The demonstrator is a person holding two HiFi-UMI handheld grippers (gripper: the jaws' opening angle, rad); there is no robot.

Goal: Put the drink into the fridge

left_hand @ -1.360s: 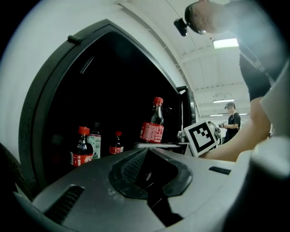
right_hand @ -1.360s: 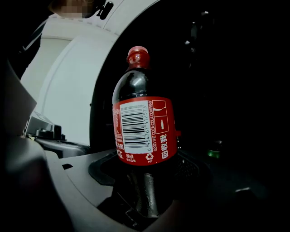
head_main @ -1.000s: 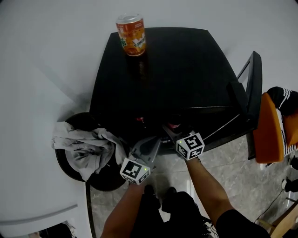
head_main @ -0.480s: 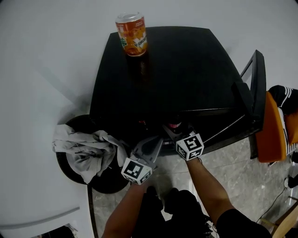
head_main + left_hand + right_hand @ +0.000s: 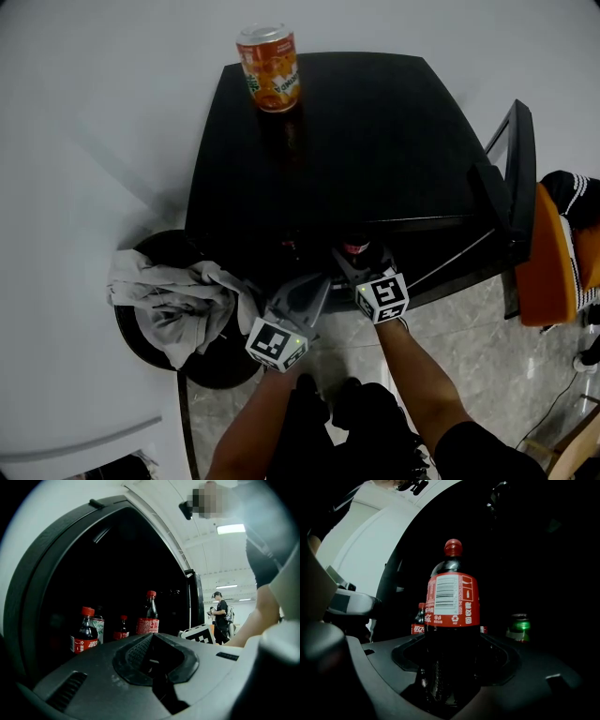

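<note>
Cola bottle (image 5: 452, 602) stands upright in the right tool (image 5: 450, 667), jaws clenched on its dark lower body, red label and cap above them. From the head view its red cap (image 5: 353, 249) shows just at the front edge of the black fridge (image 5: 375, 141), w/ the right tool (image 5: 354, 258) reaching in at the fridge's open front.

Left tool (image 5: 152, 660) is clenched w/ nothing btwn the jaws. In the head view it (image 5: 314, 279) sits just beside the right tool, at the fridge's front-left corner, pointing into the fridge.

Fridge door (image 5: 511, 178) hangs wide open off the fridge's right side. An orange soda can (image 5: 270, 67) stands upright on the fridge top, at its far-left corner, well apart from both tools.

Inside the fridge, right tool view: a green can (image 5: 519, 626) to the right behind the held bottle, and a 2nd small cola bottle (image 5: 419, 620) to the left behind it. Left tool view: another red-capped cola bottle (image 5: 86, 630) on the left of the interior, a pale printed can (image 5: 98, 627) right beside it.

Left of the fridge, on the floor: a round black bin (image 5: 216, 361) w/ a grey cloth (image 5: 173, 300) draped over its rim. Right of the fridge door: an orange seat (image 5: 553, 258), only partly in view. Past the door, far off in the left tool view, a person in dark clothes (image 5: 220, 616) stands.
</note>
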